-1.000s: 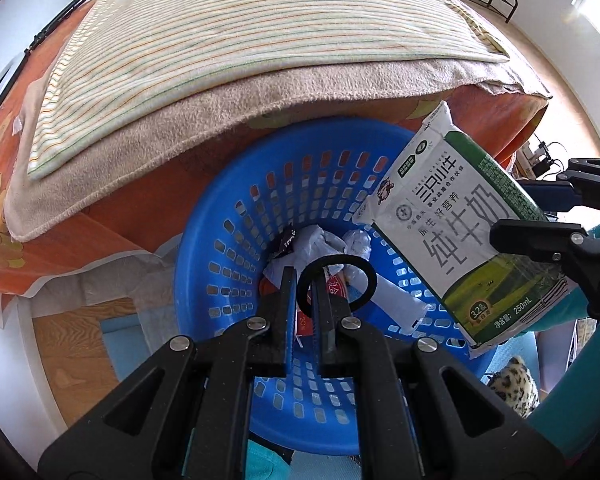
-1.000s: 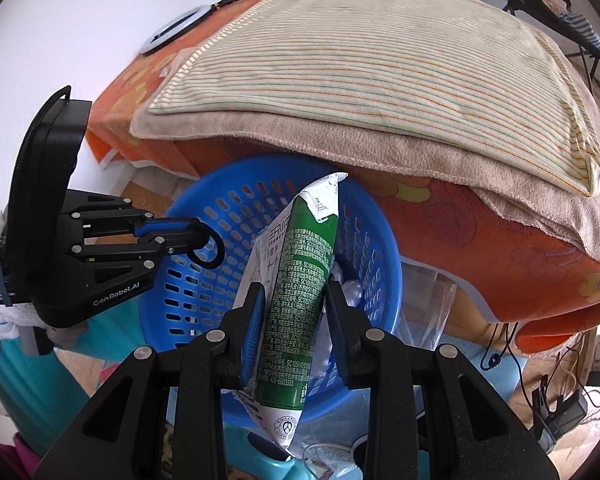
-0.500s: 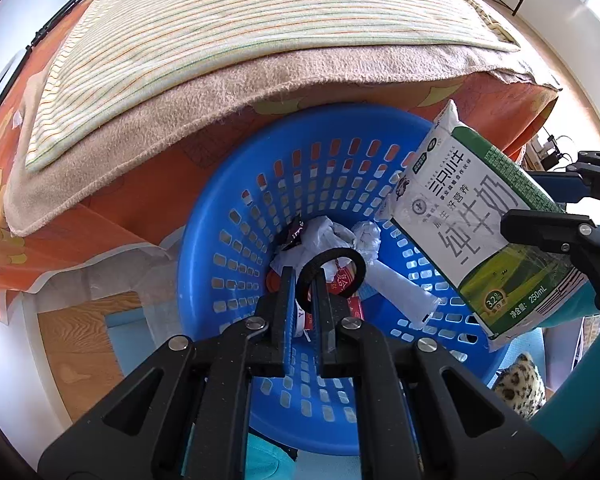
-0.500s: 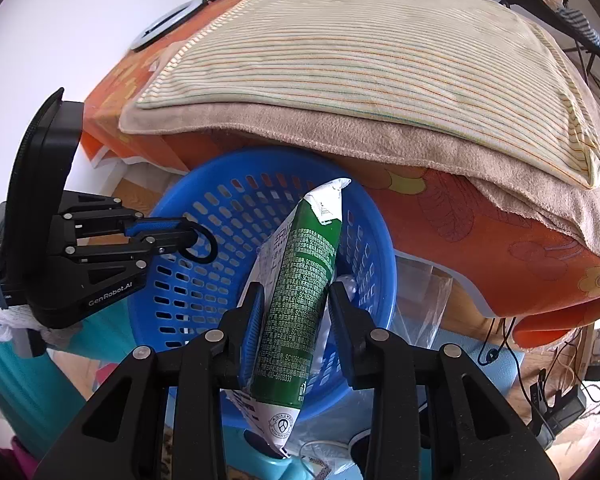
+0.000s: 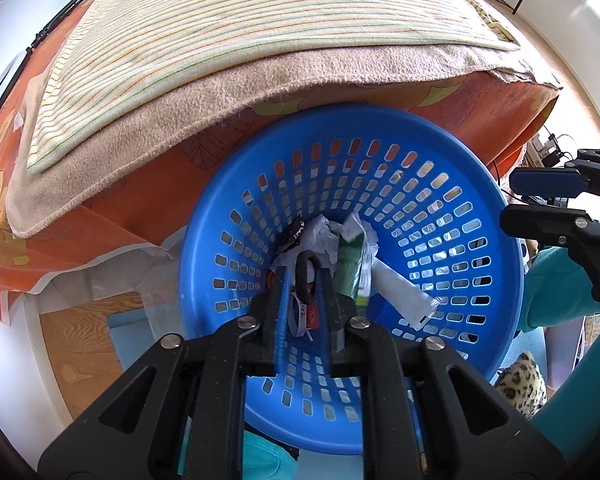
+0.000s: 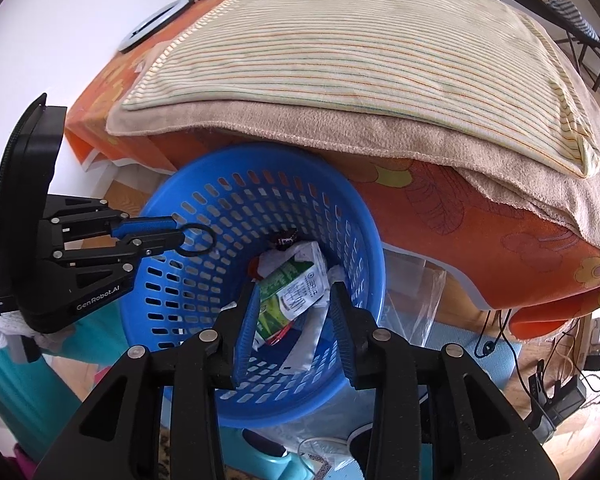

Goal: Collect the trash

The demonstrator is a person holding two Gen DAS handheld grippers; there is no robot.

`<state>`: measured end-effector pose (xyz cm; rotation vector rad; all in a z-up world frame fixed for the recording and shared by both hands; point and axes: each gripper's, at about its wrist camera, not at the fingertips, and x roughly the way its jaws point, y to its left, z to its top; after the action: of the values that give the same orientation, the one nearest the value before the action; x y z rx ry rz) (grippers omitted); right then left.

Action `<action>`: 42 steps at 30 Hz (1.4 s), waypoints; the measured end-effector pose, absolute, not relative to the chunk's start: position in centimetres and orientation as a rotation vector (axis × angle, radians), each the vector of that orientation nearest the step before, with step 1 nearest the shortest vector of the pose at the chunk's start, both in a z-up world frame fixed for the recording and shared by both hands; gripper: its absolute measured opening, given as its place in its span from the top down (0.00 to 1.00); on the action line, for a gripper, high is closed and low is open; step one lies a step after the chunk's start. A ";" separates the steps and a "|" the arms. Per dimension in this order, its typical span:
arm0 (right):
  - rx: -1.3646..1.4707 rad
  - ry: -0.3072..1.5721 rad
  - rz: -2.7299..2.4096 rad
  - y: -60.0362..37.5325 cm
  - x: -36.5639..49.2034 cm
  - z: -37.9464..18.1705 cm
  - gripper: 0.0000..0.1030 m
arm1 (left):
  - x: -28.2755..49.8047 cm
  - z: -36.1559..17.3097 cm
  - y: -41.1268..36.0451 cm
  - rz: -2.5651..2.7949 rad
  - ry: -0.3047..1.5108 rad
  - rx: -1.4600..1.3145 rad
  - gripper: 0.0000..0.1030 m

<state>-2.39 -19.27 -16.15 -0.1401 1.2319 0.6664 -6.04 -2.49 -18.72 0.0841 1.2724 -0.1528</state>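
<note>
A blue perforated basket [image 5: 480, 280] [image 6: 172, 300] stands on the floor against the bed. In it lie a green and white milk carton [image 5: 350, 270] [image 6: 290, 300], crumpled white paper [image 5: 320, 236] and small wrappers. My left gripper [image 5: 304, 276] [image 6: 180, 236] hangs over the basket, shut on a black ring [image 5: 306, 276] [image 6: 196, 240]. My right gripper [image 6: 294, 298] [image 5: 512, 200] is open and empty above the basket's right rim, the carton lying below between its fingers.
The bed's orange sheet [image 6: 440, 208], beige blanket [image 5: 180, 120] and striped cover [image 6: 340, 48] overhang the basket's far side. Clear plastic [image 6: 416, 304] and cables [image 6: 560, 360] lie on the floor to the right. Teal objects [image 5: 556, 284] sit close by.
My right gripper opened and let go of the milk carton, which dropped into the basket. My left gripper still holds the black ring and moved further over the basket.
</note>
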 end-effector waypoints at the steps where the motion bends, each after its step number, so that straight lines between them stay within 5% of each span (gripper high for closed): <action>1: -0.140 1.231 0.666 -19.3 -2.4 -16.1 0.67 | -6.0 -18.6 -2.5 -0.150 1.266 0.086 0.63; 2: -0.140 1.230 0.664 -19.3 -2.4 -16.1 0.67 | -6.1 -18.4 -2.6 -0.145 1.257 0.088 0.51; 3: -0.139 1.229 0.663 -19.3 -2.4 -16.0 0.67 | -6.0 -18.3 -2.7 -0.141 1.246 0.092 0.49; 8: -0.129 1.223 0.654 -19.6 -2.1 -15.8 0.66 | -5.9 -17.8 -2.7 -0.134 1.232 0.092 0.49; 12: -0.126 1.216 0.646 -19.6 -2.0 -15.5 0.52 | -5.8 -17.4 -2.4 -0.134 1.232 0.085 0.44; 32: -0.123 1.101 0.588 -21.6 1.8 -10.5 0.50 | -2.3 -9.9 -1.3 -0.101 1.059 0.078 0.35; 36: -0.107 1.056 0.582 -22.1 3.1 -8.9 0.38 | -1.1 -7.6 -0.9 -0.098 1.012 0.063 0.31; 42: -0.064 1.000 0.580 -22.4 5.6 -6.4 0.38 | 1.2 -4.1 -0.5 -0.102 0.925 0.053 0.28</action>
<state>5.59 -22.38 -6.41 -0.0643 1.0003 0.5802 1.17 -0.51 -4.13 0.0529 0.9254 -0.1024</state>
